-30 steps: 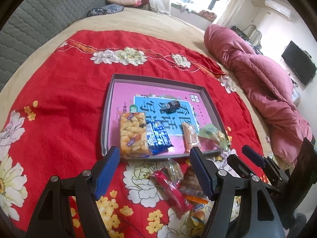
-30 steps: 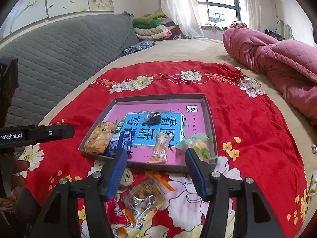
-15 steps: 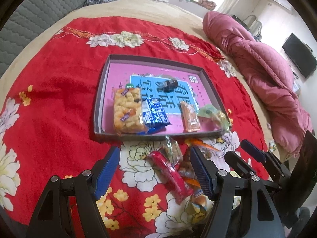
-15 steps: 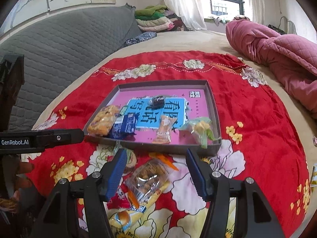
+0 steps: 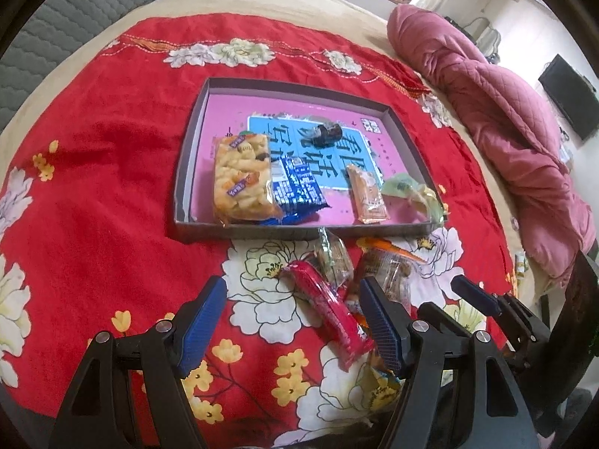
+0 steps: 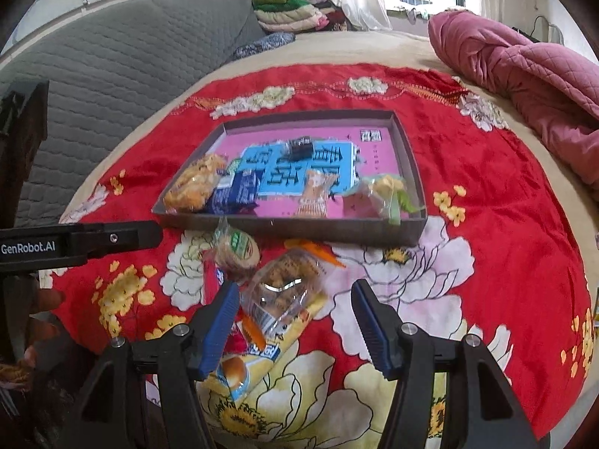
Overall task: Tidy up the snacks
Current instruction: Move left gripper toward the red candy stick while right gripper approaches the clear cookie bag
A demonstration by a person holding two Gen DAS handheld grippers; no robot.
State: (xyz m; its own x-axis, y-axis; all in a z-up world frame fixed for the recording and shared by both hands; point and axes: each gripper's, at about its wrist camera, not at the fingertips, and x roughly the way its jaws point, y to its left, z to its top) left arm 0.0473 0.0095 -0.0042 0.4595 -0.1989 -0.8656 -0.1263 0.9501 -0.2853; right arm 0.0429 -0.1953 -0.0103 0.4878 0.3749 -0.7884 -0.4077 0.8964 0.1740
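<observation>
Right now a red flowered blanket point(image 5: 97, 172) covers the bed, and a shallow grey tray point(image 5: 186, 172) sits in the middle of it. Inside the tray lie a yellow puffed-snack bag point(image 5: 241, 179), a blue packet point(image 5: 297, 187) partly over it, an orange packet point(image 5: 366, 194), a green-and-yellow bag point(image 6: 385, 194) in the near right corner, and a small dark wrapped piece point(image 5: 327, 134) farther back. A rumpled pink quilt point(image 5: 505, 119) lies off to the right and a grey padded headboard point(image 6: 123, 63) to the left.

Loose snacks are heaped on the blanket just in front of the tray: a red bar point(image 5: 325, 307), a round cracker pack point(image 6: 236, 250), a clear bag of brown pieces point(image 6: 284, 292) and a yellow bread packet point(image 6: 239, 370).

My left gripper point(image 5: 292, 325) stands open, the red bar between its fingers, untouched. My right gripper point(image 6: 295, 321) is open too, over the clear bag, its pads not pressing on it.
</observation>
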